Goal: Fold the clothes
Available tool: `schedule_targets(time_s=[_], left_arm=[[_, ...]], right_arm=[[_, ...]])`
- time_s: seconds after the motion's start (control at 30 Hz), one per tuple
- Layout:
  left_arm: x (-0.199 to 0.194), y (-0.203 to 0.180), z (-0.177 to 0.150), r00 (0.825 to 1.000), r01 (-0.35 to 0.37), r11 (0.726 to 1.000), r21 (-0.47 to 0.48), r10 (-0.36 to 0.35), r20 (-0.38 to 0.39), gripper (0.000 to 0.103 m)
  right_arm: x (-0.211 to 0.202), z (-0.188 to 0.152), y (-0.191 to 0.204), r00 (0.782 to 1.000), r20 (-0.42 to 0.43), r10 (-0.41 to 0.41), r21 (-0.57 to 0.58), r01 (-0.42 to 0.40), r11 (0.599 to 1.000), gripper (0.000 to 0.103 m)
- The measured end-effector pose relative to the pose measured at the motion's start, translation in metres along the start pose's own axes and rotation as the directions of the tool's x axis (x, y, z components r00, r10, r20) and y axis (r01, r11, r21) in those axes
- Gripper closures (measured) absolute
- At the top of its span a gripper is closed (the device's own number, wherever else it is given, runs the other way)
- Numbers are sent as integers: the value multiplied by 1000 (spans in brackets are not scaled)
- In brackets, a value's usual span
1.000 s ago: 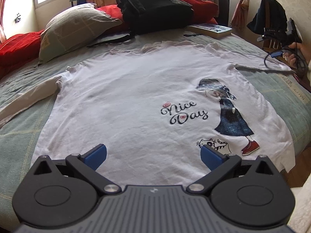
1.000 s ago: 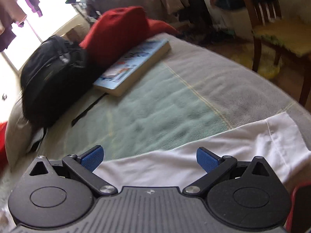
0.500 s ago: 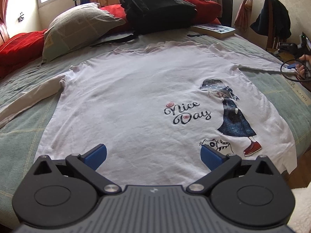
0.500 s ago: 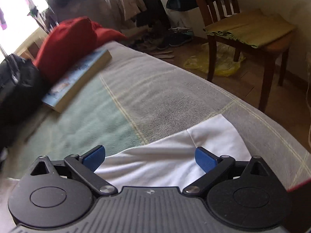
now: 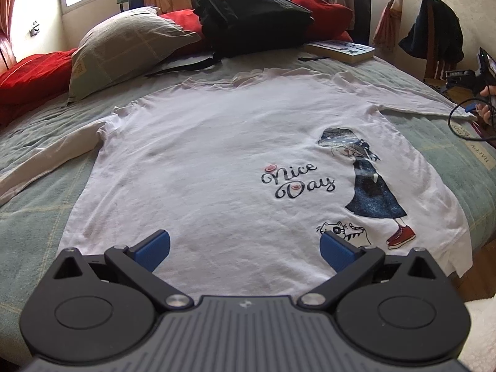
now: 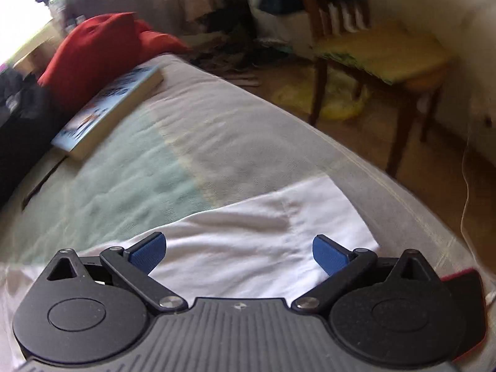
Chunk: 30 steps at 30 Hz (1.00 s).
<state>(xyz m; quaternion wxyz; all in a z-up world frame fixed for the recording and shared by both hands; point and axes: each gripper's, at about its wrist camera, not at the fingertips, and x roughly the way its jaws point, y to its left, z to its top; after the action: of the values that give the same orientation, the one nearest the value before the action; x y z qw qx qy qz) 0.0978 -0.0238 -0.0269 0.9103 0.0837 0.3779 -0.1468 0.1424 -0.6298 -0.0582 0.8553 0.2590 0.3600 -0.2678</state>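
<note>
Backpack (image 5: 251,12), book (image 5: 339,50), pillow (image 5: 124,43), chair (image 6: 372,52)

left gripper (image 5: 245,249) jaws wide, right gripper (image 6: 239,252) likewise

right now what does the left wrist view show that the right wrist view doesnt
Only the left wrist view: the white t-shirt's printed front, the grey pillow, and the open left gripper.
Only the right wrist view: the wooden chair and the open right gripper over the white sleeve end.
Both: the green-grey bedspread, paperback book, black backpack.
</note>
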Motion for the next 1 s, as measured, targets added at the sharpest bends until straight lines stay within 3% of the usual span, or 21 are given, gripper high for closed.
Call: schedule_targets(time_s=[0.07, 0.2, 0.53, 1.0], left_arm=[[1, -1, 0, 1000, 7, 1000, 6, -7, 0, 1], [0, -3, -2, 1000, 16, 1000, 16, -16, 1, 1], [-8, -2, -5, 1000, 4, 1000, 4, -4, 14, 1], [-24, 1, -16, 999, -14, 1000, -14, 14, 37, 1]], right_arm=[[0, -4, 2, 999, -26, 47, -9, -48, 999, 0], [7, -11, 5, 997, -57, -50, -33, 48, 998, 0], [-21, -31, 74, 999, -39, -22, -244, 11, 970, 0], [-3, -62, 111, 996, -92, -22, -353, -12, 936, 0]])
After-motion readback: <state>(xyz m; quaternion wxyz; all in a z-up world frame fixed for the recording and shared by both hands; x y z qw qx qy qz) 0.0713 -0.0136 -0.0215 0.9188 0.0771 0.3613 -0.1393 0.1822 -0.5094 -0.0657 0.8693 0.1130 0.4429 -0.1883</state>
